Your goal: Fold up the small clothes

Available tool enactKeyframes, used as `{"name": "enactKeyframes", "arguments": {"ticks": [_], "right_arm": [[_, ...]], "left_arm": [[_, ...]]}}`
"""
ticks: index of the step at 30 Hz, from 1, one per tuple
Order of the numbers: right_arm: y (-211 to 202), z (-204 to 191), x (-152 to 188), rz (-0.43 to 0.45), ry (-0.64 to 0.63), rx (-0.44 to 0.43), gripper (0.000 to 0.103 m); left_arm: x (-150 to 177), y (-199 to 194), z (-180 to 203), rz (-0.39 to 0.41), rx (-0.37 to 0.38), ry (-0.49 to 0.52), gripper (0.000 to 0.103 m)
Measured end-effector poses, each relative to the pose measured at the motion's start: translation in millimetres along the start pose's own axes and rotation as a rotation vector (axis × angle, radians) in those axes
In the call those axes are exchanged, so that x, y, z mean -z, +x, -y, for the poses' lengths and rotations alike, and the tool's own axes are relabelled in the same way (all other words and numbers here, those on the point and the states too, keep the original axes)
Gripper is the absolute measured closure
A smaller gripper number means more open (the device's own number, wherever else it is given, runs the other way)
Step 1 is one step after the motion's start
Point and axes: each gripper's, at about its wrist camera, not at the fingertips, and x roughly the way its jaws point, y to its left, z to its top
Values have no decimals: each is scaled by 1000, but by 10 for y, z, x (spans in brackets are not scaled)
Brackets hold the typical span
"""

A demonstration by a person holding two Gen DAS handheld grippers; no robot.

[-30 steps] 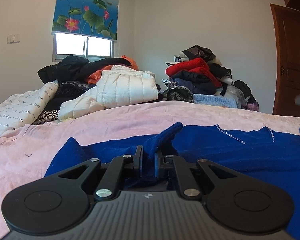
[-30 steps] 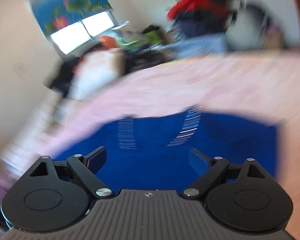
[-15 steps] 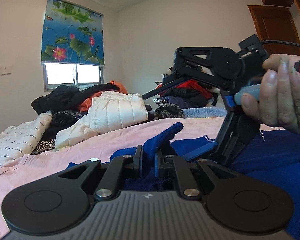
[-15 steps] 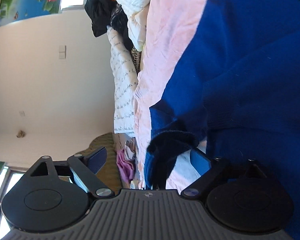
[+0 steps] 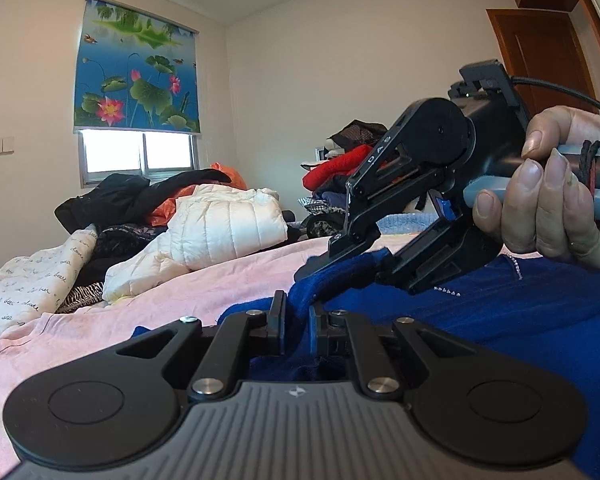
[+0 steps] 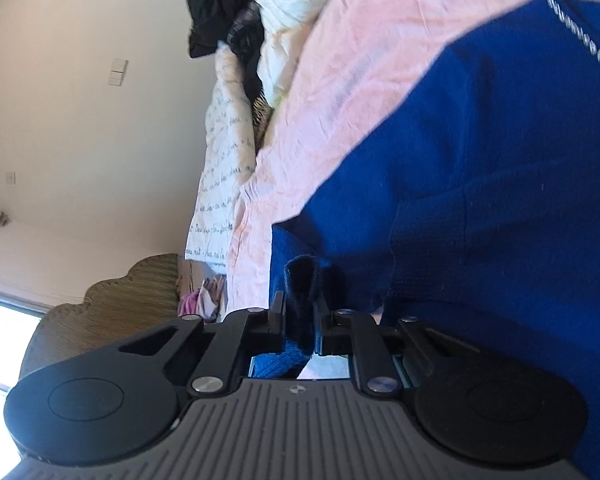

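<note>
The left wrist view looks low and level across the pink-sheeted bed (image 5: 228,276) toward the window wall. The right wrist view is rolled sideways, very near the dark blue knitted garment (image 6: 480,184). Both share these two.

Blue garment (image 5: 520,320): right and lower parts cut off by the left wrist frame edge; full outline cannot be told.
Garment fold in left gripper (image 5: 297,322): portion between the pads hidden by the fingers.
Garment fold in right gripper (image 6: 301,326): end hidden behind the gripper body.
Right hand (image 5: 548,196): wrist cut off at the right edge.
Clothes pile (image 5: 340,168): right part hidden behind the right gripper.
Door (image 5: 540,52): lower part hidden, right side cropped.
Script on white cloth (image 5: 28,284): too small to read.
</note>
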Motion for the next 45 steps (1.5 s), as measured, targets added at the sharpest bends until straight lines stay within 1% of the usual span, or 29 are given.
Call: {"name": "enactKeyframes", "arguments": {"ticks": [1,3,4,5,6,7,9,13,15,16,20,23,27,30,34,45], "right_arm": [[-36,-23,7,19,-20,4,89],[-91,-67,2,44,-45,9,90],[-129,-84,-17,62,-59,19,90],[-174,-82,-33,74,-58,22,90],[-227,-72,-53,90,-55,18,90],[-294,-55,-81,114,-55,16,90],[-450,-1,-126,154,-42,16,90],[-854,150,-170,248,-17,22,90],[-1073,232,-174,296,-4,26,90],[-1194,281,-171,319,5,29,90],[-1647,482,-122,413,37,35,90],[-2006,698,-33,489,75,39,90],[-2477,1104,181,585,160,61,90],[-2725,1372,351,630,221,67,90],[-2868,1600,529,655,259,93,90],[-3012,1974,816,697,316,96,90]], "left_arm": [[-2,20,19,-11,1,12,93],[-9,84,55,-42,-5,40,84],[-8,96,63,-47,-6,45,65],[-8,98,59,-46,-4,44,29],[-4,86,40,-41,-7,32,11],[1,65,5,-28,-15,12,0],[11,31,-90,-15,-40,-50,0],[36,130,-342,-92,-104,-204,0],[52,144,-433,-107,-107,-256,0],[55,151,-446,-113,-108,-262,0],[46,170,-413,-128,-91,-240,0],[50,179,-409,-137,-95,-244,0],[56,192,-416,-148,-98,-248,0],[54,193,-396,-153,-96,-238,0],[50,216,-380,-167,-97,-227,0],[43,268,-336,-196,-103,-202,0]]}}
